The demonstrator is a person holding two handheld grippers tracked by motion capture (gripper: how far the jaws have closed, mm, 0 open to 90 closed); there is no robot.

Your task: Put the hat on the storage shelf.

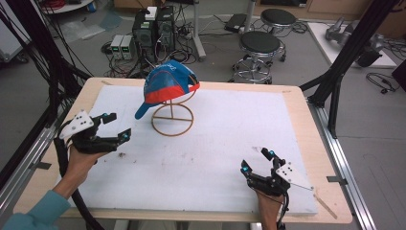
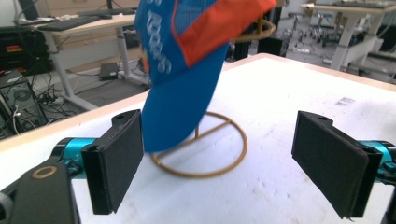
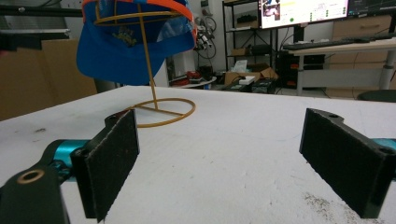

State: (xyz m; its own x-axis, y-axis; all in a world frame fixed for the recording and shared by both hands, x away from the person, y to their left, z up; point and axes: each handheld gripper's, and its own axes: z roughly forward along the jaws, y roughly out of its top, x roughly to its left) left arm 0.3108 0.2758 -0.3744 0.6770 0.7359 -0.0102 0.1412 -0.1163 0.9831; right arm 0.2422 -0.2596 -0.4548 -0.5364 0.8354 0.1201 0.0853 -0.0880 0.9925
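Item: right gripper (image 1: 258, 161), nearest, at about five o'clock on the white mat (image 1: 230, 143). Jaws spread wide with nothing between them; the right gripper view shows both black pads (image 3: 112, 163) hovering low over bare mat, aimed toward the stand. Held from below by a hand (image 1: 269, 211).

Item: left gripper (image 1: 118, 127), at about nine o'clock on the mat, a grey three-cornered plate on top. Jaws parted wide, holding nothing. In the left gripper view (image 2: 219, 158) the cap's brim hangs just beyond the left pad, apart from it. Held by a hand (image 1: 79, 160) in a teal sleeve (image 1: 40, 208).

Item: cap (image 1: 167, 84), blue with an orange-red band and white lettering, at about twelve o'clock, toward the mat's far edge. It sits on top of the wire stand (image 1: 172, 117), brim drooping toward the left gripper's side.

Item: wire stand, golden, ring base flat on the mat, a thin upright rising into the cap.

Item: table (image 1: 306, 143), light wood, bearing the mat.

Item: stools (image 1: 261, 45) and computer towers (image 1: 153, 28) on the floor, farthest, beyond twelve o'clock.
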